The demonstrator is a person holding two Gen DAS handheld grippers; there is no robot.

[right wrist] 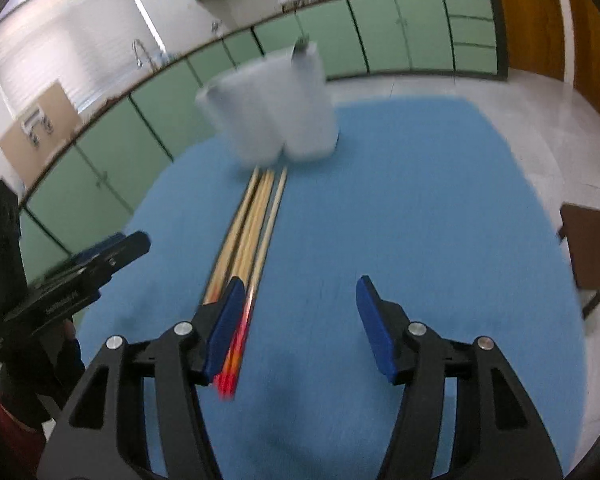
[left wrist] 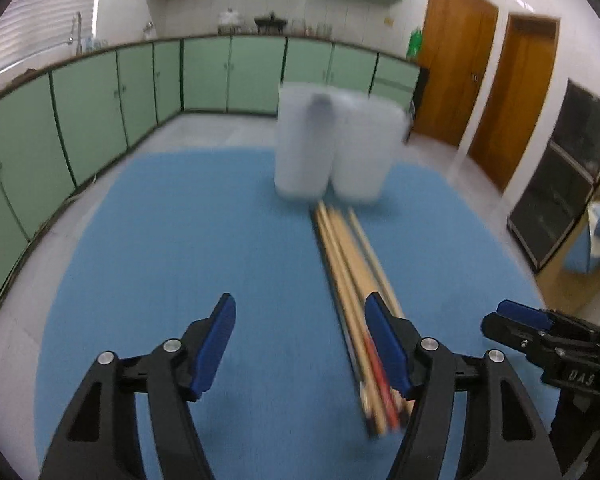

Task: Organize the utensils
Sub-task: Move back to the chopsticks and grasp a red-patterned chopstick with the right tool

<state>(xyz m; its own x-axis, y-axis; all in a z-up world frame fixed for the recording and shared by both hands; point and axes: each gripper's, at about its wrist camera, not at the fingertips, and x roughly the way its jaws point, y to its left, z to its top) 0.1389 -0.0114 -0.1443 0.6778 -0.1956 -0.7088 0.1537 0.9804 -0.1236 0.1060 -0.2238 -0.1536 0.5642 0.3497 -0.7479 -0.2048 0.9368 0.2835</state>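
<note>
Several wooden chopsticks [left wrist: 350,276] with red and dark ends lie in a bundle on the blue mat [left wrist: 180,240], pointing at two translucent white cups [left wrist: 332,148] at the far edge. The left cup holds a dark utensil. My left gripper [left wrist: 300,344] is open and empty above the mat, the bundle passing under its right finger. My right gripper [right wrist: 300,324] is open and empty, with the chopsticks [right wrist: 256,220] under its left finger and the cups [right wrist: 276,116] ahead. Both views are blurred.
The right gripper shows at the right edge of the left wrist view [left wrist: 540,336]; the left gripper shows at the left of the right wrist view [right wrist: 80,276]. Green cabinets [left wrist: 100,100] line the room. A brown stool [right wrist: 592,248] stands beside the table.
</note>
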